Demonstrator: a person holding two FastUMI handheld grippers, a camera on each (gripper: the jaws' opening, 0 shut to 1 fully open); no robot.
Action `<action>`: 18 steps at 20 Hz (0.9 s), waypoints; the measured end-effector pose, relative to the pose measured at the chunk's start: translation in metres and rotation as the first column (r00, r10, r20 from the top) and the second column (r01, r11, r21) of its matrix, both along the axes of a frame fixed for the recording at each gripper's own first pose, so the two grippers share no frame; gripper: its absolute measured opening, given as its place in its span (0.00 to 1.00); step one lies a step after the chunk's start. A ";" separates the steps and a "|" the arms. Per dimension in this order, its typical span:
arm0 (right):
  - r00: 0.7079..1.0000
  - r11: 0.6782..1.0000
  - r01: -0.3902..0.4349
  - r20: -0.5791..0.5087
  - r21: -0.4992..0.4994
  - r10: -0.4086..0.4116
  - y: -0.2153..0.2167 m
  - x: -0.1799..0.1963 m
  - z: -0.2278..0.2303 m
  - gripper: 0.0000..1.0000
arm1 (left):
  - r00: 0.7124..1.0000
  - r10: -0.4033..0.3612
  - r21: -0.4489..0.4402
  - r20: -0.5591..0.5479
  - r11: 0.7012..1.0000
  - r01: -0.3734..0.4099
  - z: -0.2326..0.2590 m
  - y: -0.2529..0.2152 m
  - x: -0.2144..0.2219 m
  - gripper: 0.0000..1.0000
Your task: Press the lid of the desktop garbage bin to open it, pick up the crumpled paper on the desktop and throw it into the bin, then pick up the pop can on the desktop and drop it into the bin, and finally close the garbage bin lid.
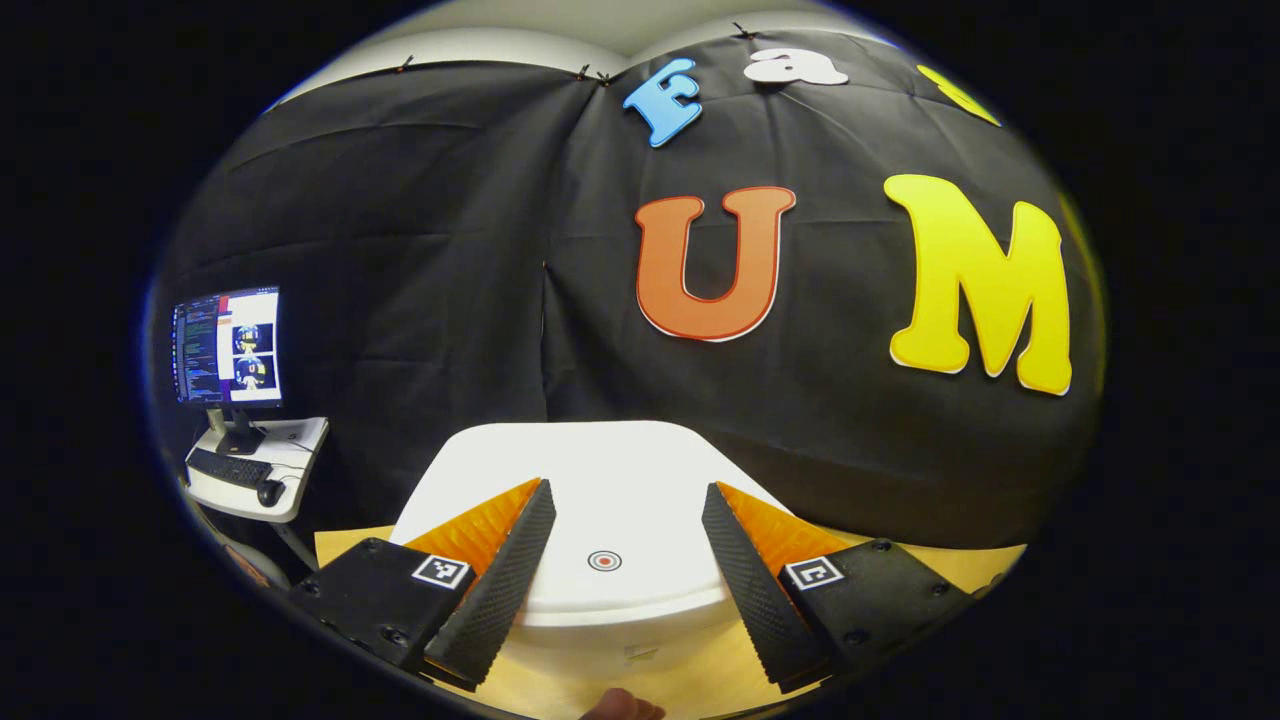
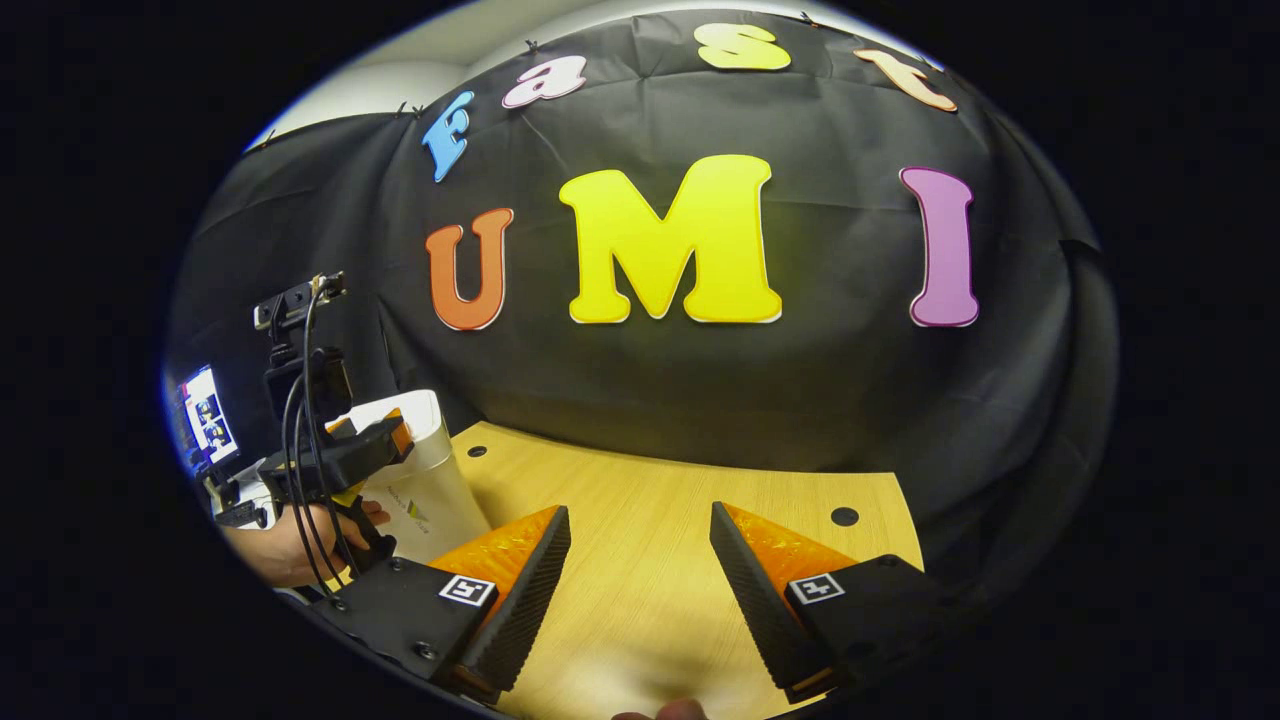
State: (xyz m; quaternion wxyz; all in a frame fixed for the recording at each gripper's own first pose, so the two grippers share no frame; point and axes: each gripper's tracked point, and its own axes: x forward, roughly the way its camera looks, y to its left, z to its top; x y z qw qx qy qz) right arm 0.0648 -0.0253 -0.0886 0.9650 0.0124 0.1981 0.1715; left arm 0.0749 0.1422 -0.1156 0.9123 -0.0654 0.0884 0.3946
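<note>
The white desktop bin (image 1: 600, 470) stands right in front of my left gripper (image 1: 627, 488), its lid lying flat with a small red ring mark (image 1: 604, 561) near the front edge. The left gripper is open, one finger on each side above the lid, with nothing between them. In the right gripper view the bin (image 2: 420, 490) stands at the table's left end, and the left gripper (image 2: 370, 432), held by a hand (image 2: 290, 548), hovers at its top. My right gripper (image 2: 638, 510) is open over bare wood, holding nothing.
The light wooden table (image 2: 650, 570) has small dark holes (image 2: 845, 516) and ends at the black cloth wall behind. Off its left side a monitor (image 1: 228, 346) with a keyboard and mouse (image 1: 232, 468) sits on a small white stand.
</note>
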 end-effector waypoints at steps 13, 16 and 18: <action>0.999 0.999 0.031 0.042 0.041 -0.033 0.007 -0.009 0.012 0.91 | 0.993 -0.098 0.105 0.062 0.990 0.091 0.041 -0.008 -0.003 0.96; 0.995 0.998 0.056 0.083 0.042 -0.059 0.008 -0.009 0.028 0.91 | 0.977 -0.199 0.139 0.084 0.973 0.186 0.066 -0.017 0.000 0.96; 0.987 0.995 0.090 0.133 0.046 -0.095 0.009 -0.009 0.044 0.91 | 0.952 -0.289 0.192 0.096 0.944 0.267 0.091 -0.034 -0.006 0.96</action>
